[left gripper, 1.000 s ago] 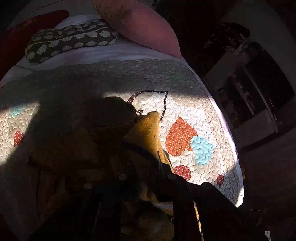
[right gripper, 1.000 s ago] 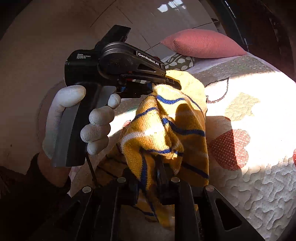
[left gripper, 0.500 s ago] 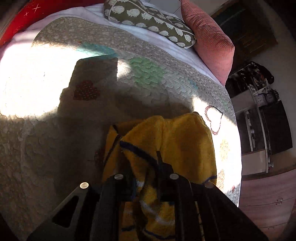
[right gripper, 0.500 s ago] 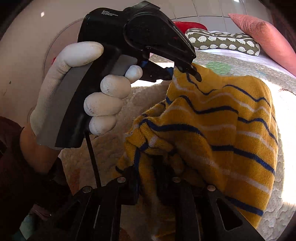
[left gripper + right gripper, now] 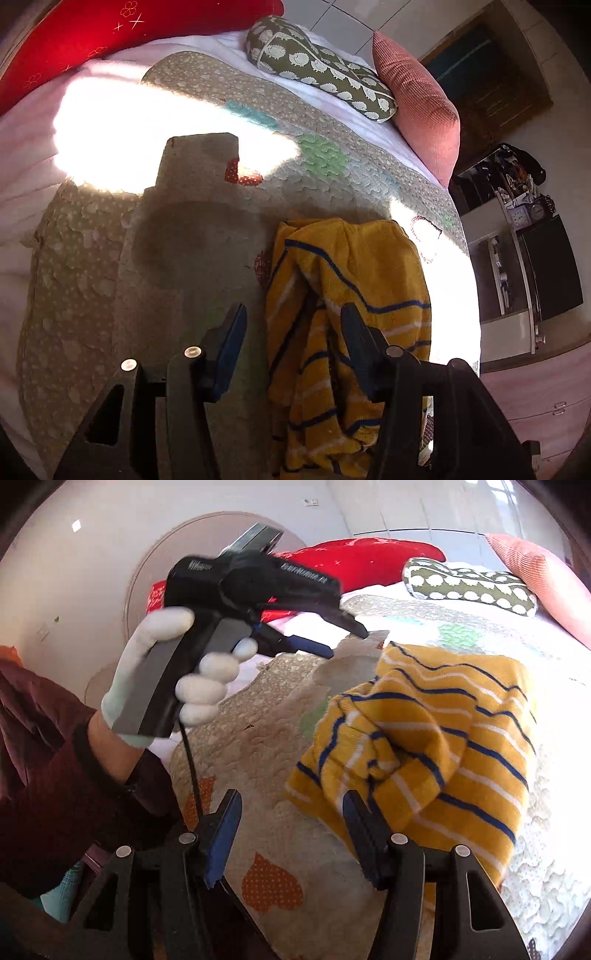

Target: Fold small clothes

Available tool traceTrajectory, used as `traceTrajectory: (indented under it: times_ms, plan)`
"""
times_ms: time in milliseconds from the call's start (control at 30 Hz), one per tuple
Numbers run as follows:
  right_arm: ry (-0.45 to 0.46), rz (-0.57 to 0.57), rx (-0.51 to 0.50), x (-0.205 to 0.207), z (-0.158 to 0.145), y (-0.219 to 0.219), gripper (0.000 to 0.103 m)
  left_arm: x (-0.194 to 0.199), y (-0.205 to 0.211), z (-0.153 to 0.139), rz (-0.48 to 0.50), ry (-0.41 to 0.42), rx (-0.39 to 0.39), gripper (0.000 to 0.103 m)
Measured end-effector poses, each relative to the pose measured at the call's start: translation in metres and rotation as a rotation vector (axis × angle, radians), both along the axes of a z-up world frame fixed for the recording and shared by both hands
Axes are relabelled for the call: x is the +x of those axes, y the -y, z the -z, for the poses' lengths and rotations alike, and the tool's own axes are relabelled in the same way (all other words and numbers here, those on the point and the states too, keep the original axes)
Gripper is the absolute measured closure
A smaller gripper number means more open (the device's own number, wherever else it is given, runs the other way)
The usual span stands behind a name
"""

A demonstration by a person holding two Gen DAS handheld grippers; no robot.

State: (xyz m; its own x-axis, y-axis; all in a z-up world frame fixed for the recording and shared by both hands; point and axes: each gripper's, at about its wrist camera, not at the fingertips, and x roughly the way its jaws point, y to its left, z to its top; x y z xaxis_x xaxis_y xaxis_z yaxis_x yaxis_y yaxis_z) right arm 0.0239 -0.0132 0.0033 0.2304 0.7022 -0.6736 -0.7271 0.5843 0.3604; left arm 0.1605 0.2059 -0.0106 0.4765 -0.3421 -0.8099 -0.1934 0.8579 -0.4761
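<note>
**One striped garment bunched on the quilt, both grippers spread**

One mustard-yellow knit garment with navy and white stripes lies crumpled on the quilted bedspread with heart patches. In the left wrist view it fills the lower centre-right of the frame; in the right wrist view it sits at centre right, folded over itself in a loose heap.

Two grippers are in play. The left gripper has its jaws spread wide, and the garment lies between and beyond them, with the right-hand finger in front of the cloth; whether it touches the cloth cannot be told. The right gripper is likewise spread, with the garment's near edge at its right-hand finger and bare quilt between the two.

In the right wrist view, upper left of centre, one white-gloved left hand wraps the grey handle of the left gripper, which is level and points right toward the garment, above the quilt.

Three cushions line the far edge of the bed: one red, one olive with a pale hedgehog print, one pink ribbed. A dark cluttered shelf unit stands at the right edge.
</note>
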Motion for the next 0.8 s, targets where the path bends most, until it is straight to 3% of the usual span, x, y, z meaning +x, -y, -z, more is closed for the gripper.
traceTrajectory:
  times_ms: [133,167,200,233,367,467,533,667,700,800]
  plan:
    - [-0.006,0.164,0.0,0.009,-0.008,0.048,0.042,-0.023,0.04,0.02,0.066,-0.035,0.068,0.051]
    - [-0.02,0.198,0.006,0.014,-0.008,0.058,0.043,-0.028,0.048,0.024,0.064,-0.051,0.114,0.06]
    - [-0.037,0.229,0.016,0.017,-0.009,0.071,0.043,-0.033,0.052,0.03,0.061,-0.077,0.14,0.085]
    - [-0.044,0.255,0.023,0.019,-0.009,0.079,0.043,-0.038,0.053,0.036,0.062,-0.101,0.116,0.093]
    - [-0.036,0.321,0.038,0.03,-0.017,0.094,0.043,-0.054,0.035,0.048,-0.017,-0.118,0.052,0.093]
    - [-0.04,0.323,0.052,0.036,-0.016,0.092,0.043,-0.068,0.021,0.035,-0.048,-0.054,0.007,0.093]
    - [-0.048,0.299,0.084,0.039,-0.018,0.087,0.043,-0.083,0.019,0.02,-0.066,0.001,0.041,0.091]
    - [0.012,0.227,0.059,0.04,-0.021,0.049,0.043,-0.125,0.016,-0.005,-0.14,0.087,0.143,0.072]
    - [0.016,0.195,0.049,0.038,-0.021,0.038,0.043,-0.136,0.015,-0.008,-0.158,0.1,0.149,0.067]
    - [0.034,0.103,0.018,0.028,-0.02,0.006,0.043,-0.162,0.008,-0.011,-0.188,0.125,0.131,0.065]
